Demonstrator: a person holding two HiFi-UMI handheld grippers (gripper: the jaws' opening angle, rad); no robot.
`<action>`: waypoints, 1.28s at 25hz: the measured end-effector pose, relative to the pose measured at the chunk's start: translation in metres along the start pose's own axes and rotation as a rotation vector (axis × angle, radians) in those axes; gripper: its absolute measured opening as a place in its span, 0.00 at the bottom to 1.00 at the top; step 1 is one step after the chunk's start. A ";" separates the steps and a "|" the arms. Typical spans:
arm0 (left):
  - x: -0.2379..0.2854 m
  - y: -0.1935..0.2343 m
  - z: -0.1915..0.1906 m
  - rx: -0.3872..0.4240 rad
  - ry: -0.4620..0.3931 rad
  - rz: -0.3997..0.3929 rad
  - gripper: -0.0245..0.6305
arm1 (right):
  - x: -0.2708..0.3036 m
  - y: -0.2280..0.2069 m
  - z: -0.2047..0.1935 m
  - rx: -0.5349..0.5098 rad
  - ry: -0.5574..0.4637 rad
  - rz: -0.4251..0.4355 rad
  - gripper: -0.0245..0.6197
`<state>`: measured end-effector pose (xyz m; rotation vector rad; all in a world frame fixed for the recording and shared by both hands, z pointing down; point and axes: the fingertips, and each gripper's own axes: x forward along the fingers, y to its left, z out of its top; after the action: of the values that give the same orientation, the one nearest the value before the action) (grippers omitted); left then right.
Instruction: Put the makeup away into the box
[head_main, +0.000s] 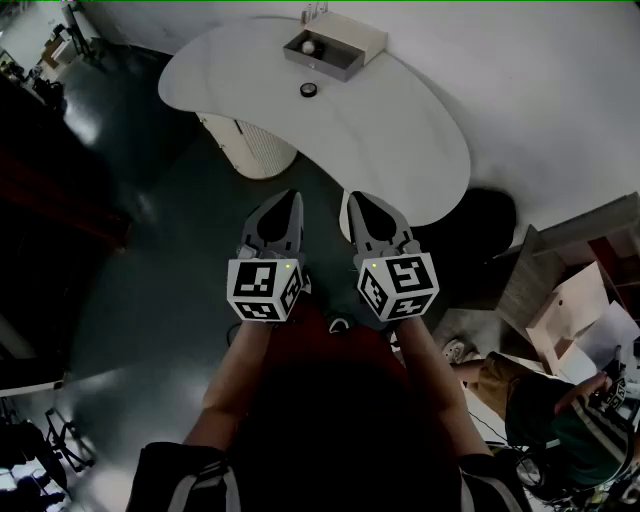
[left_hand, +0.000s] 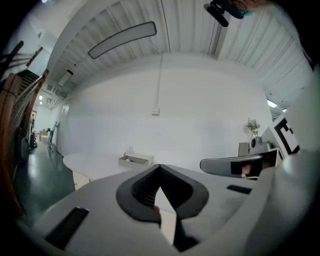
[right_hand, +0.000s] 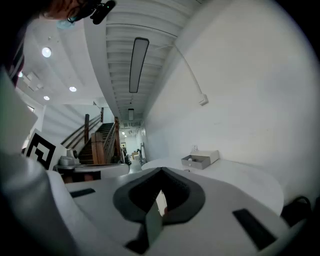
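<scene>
A grey open box (head_main: 322, 52) stands at the far end of the white curved table (head_main: 400, 140), with a small white round item (head_main: 309, 46) inside it. A small black round makeup item (head_main: 308, 90) lies on the table just in front of the box. My left gripper (head_main: 291, 198) and right gripper (head_main: 356, 200) are held side by side over the dark floor, short of the table's near edge. Both are shut with nothing in them. The left gripper view shows its closed tips (left_hand: 160, 166) and the box (left_hand: 134, 160) far off; the right gripper (right_hand: 161, 170) also faces the box (right_hand: 200, 160).
A white ribbed pedestal (head_main: 250, 145) carries the table. Cardboard boxes (head_main: 565, 295) and a seated person (head_main: 525, 395) are on the floor at the right. A dark object (head_main: 492, 215) sits by the table's right end. A staircase (right_hand: 95, 140) rises far behind.
</scene>
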<state>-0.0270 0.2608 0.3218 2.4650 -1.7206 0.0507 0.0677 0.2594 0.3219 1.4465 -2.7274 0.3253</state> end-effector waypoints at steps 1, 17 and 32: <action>0.005 0.003 -0.001 0.000 0.003 -0.002 0.07 | 0.005 -0.002 0.000 -0.002 -0.002 -0.002 0.06; 0.080 0.079 -0.007 -0.023 0.066 -0.023 0.07 | 0.110 -0.023 -0.004 0.022 0.034 -0.072 0.06; 0.129 0.158 -0.015 -0.063 0.115 -0.053 0.07 | 0.182 -0.026 -0.012 0.020 0.090 -0.171 0.06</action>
<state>-0.1293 0.0887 0.3649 2.4101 -1.5854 0.1284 -0.0144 0.0988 0.3616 1.6141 -2.5167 0.4003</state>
